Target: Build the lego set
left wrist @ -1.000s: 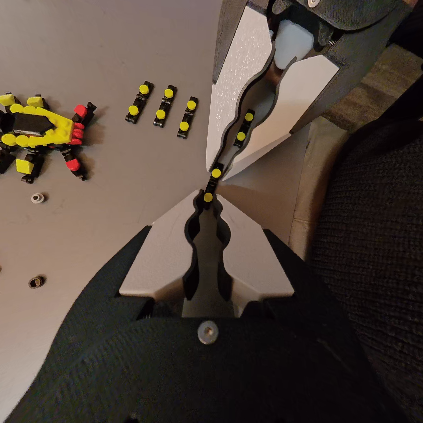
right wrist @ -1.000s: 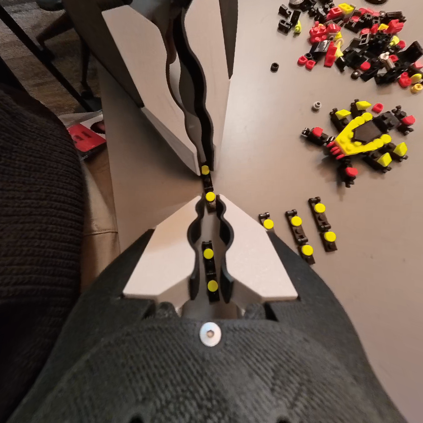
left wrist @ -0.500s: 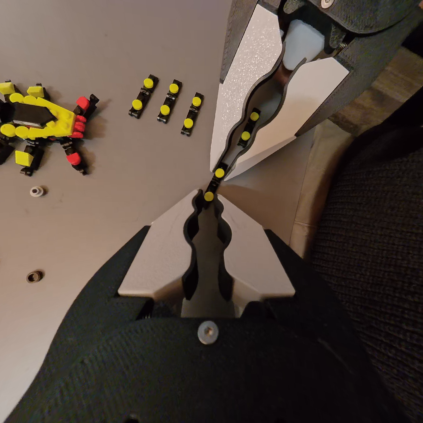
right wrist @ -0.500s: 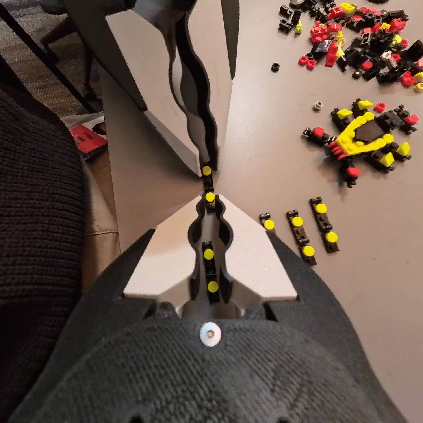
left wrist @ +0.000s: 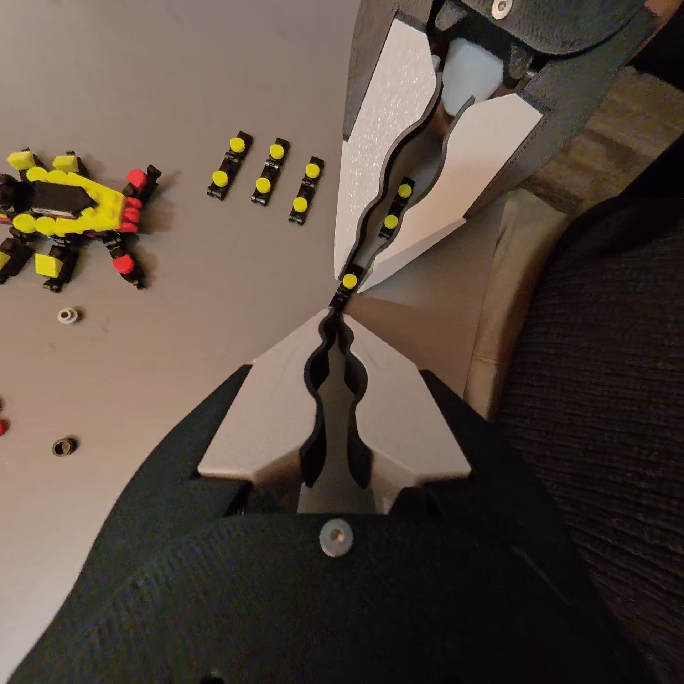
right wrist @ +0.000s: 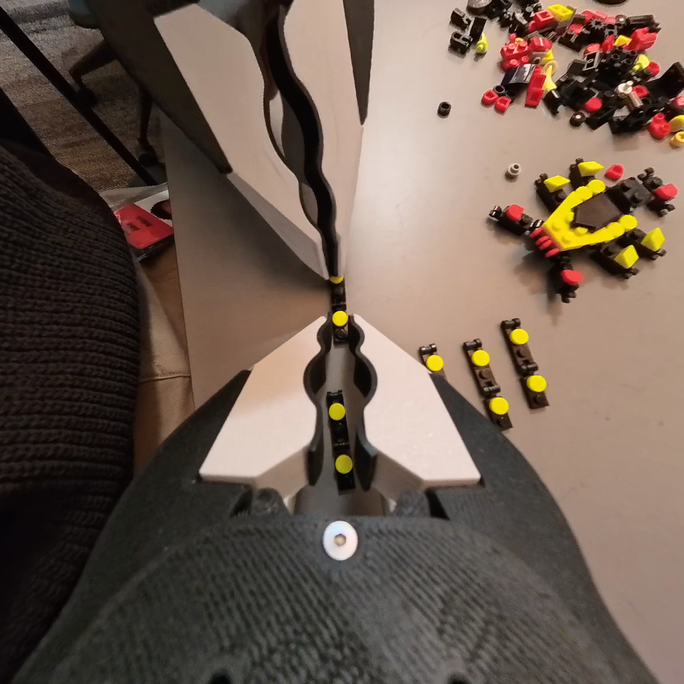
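Note:
My right gripper point(right wrist: 339, 322) is shut on a black strip point(right wrist: 338, 299) with yellow round studs and holds it above the table. The strip also shows in the left wrist view point(left wrist: 342, 292), at the right gripper point(left wrist: 349, 277). My left gripper point(left wrist: 336, 316) faces it tip to tip. Its fingers are closed together and lie over the strip's far end, hiding that end's yellow stud in its own view. In the right wrist view that stud point(right wrist: 337, 278) peeks out under the left gripper point(right wrist: 335, 274). The yellow, black and red model point(left wrist: 70, 211) point(right wrist: 588, 225) lies on the grey table point(left wrist: 185, 351).
Three more studded strips point(left wrist: 270, 170) point(right wrist: 486, 381) lie in a row, and another point(right wrist: 340, 436) lies under my right fingers. A pile of loose pieces point(right wrist: 592, 66) sits far right. A small grey round piece point(left wrist: 68, 315) is nearby. A person's dark knit garment point(left wrist: 592, 407) is at the table edge. Only a small space, under 4 cm, lies between the two pairs of fingers. The small grey round piece point(left wrist: 68, 315) is about 12 centimetres from both grippers' fingertips. My right wrist view point(right wrist: 514, 171) looks at it from another angle.
My left fingers have closed together over the strip's end, and the yellow stud seen between its tips before is now covered. The right gripper still holds the strip in the same place.

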The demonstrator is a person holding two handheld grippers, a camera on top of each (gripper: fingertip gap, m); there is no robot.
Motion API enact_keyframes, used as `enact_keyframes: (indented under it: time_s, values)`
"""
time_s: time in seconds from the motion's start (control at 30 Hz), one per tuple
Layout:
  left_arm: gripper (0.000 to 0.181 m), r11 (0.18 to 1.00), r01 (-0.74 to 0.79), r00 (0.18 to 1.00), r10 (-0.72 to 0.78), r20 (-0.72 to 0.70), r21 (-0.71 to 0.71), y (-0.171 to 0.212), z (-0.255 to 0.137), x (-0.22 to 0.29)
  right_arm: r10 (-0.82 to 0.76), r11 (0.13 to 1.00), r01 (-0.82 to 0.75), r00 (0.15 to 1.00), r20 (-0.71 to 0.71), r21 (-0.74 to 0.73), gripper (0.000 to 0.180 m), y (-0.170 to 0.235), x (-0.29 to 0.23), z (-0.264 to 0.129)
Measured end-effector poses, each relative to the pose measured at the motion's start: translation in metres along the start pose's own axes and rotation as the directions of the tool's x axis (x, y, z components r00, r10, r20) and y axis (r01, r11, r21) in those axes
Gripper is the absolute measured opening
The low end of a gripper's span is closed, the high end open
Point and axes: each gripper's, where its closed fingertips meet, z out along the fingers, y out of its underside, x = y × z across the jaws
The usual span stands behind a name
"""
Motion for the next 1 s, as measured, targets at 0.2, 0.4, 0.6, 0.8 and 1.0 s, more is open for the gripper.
enact_keyframes:
  time_s: [0.2,0.4,0.6,0.8,1.0]
  values:
    - [0.000,0.999,0.037,0.999,-0.037,-0.005,-0.006,0.000,0.001,0.000,-0.002,1.000,0.002,1.000,-0.003,-0.002,0.006,0.000,0.000,0.000]
    - [0.000,0.994,0.112,0.994,-0.112,-0.017,-0.012,-0.001,0.002,0.000,-0.016,1.000,0.016,1.000,-0.013,-0.010,0.006,0.000,0.000,0.000]
    - [0.023,0.988,0.150,0.988,-0.149,-0.040,0.028,-0.003,-0.008,-0.007,-0.004,1.000,0.004,1.000,-0.015,-0.003,0.006,0.000,0.002,-0.001]
    - [0.038,0.915,0.389,0.915,-0.369,-0.164,0.109,-0.012,-0.017,-0.018,-0.017,0.992,0.026,0.997,-0.075,0.122,0.006,-0.020,0.014,-0.018]
    - [0.037,0.697,0.696,0.670,-0.546,-0.503,0.170,-0.041,-0.042,-0.017,-0.121,0.954,0.162,0.977,-0.173,0.251,0.006,-0.046,0.016,-0.041]
